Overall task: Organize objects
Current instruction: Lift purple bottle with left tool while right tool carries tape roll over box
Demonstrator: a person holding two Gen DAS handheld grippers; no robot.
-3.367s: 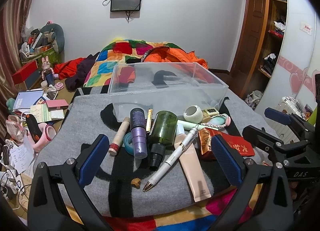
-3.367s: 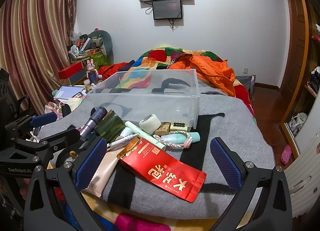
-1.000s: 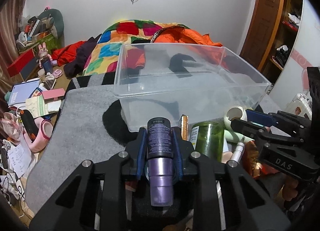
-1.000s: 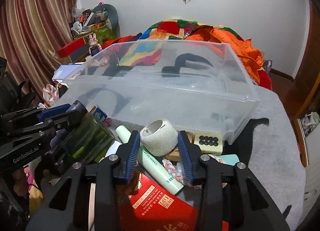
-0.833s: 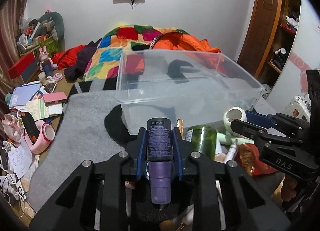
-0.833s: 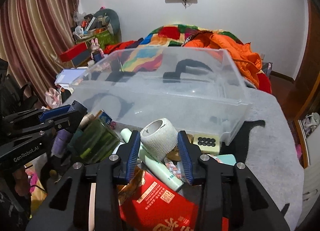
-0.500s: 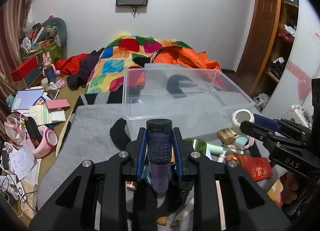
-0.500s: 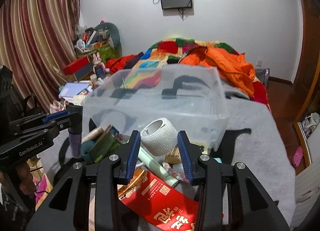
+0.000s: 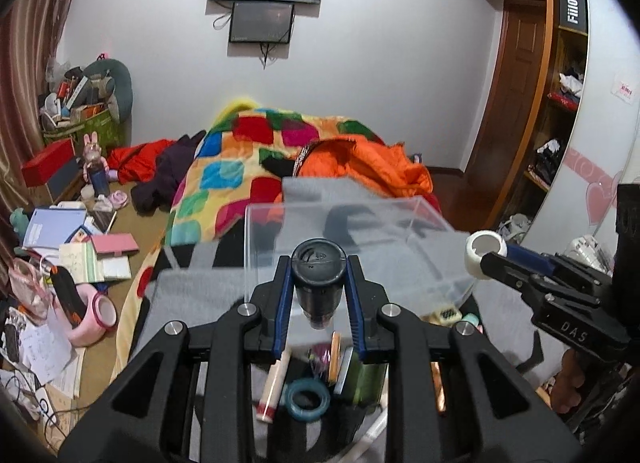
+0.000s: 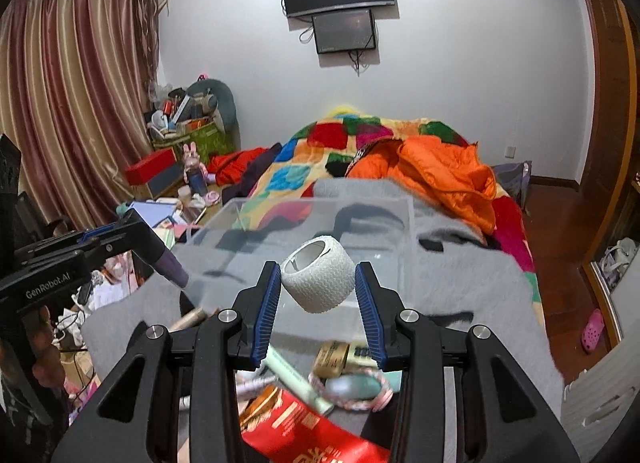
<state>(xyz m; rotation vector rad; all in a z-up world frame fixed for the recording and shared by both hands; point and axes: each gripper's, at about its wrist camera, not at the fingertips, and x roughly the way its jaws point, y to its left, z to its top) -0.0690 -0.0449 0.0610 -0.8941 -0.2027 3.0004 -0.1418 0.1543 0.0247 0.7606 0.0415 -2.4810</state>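
You hold 2 picks aloft short of the clear bin (image 9: pixel 360 223): left gripper (image 9: pixel 319 303) jaws clamp the purple bottle (image 9: pixel 319 283), right gripper (image 10: pixel 317 295) jaws pinch the white tape roll (image 10: pixel 318 273), both raised to clear its near wall.

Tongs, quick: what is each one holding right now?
Left tongs: closed on the purple bottle.
Right tongs: closed on the white tape roll.

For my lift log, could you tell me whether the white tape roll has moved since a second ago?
Yes. The white tape roll, held in the right tongs, has risen from the clutter beside the clear bin to above its near rim.
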